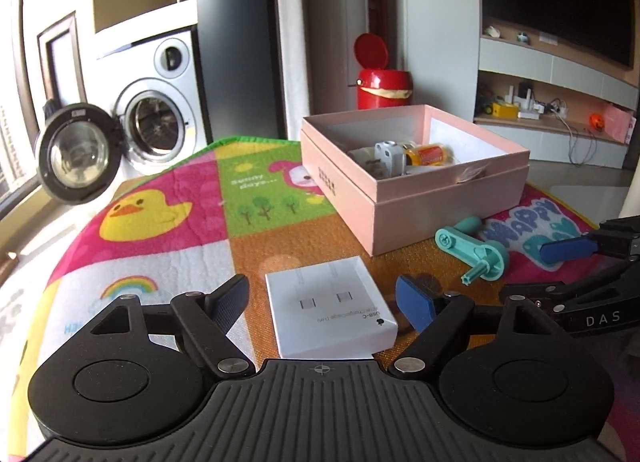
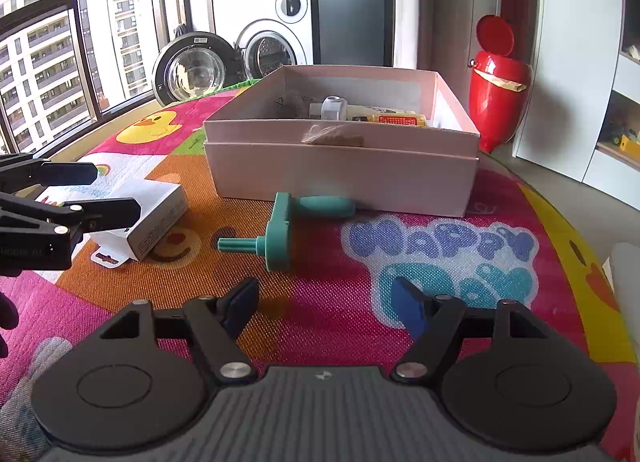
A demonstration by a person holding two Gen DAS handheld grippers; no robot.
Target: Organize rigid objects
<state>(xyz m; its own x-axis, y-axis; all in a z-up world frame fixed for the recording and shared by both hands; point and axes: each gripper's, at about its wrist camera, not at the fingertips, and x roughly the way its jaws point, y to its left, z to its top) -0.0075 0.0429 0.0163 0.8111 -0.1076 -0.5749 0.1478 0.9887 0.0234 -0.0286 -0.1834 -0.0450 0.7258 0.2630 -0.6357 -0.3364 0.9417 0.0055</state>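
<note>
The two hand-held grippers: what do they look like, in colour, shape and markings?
The left hand-held gripper and right hand-held gripper look alike: black bodies with ribbed grey-black housing, two round discs, angled link arms with silver pivot screws, and blue pads on the fingers. White letters "DAS" mark the right one's side. No cables or sleeves show.

Our left tool (image 1: pixel 324 302) is a matte black plastic rig: a ribbed grey-black housing with a small crosshair mark at its front edge, flanked by two round black discs with raised centres. Angular black link arms with triangular cut-outs pivot on silver screw heads. Its fingers (image 1: pixel 416 304) carry blue pads. Our right tool (image 2: pixel 324 308) is built the same, with blue-padded fingers (image 2: pixel 410 312). Seen beside the left housing, its arm bears white letters "DAS".
</note>
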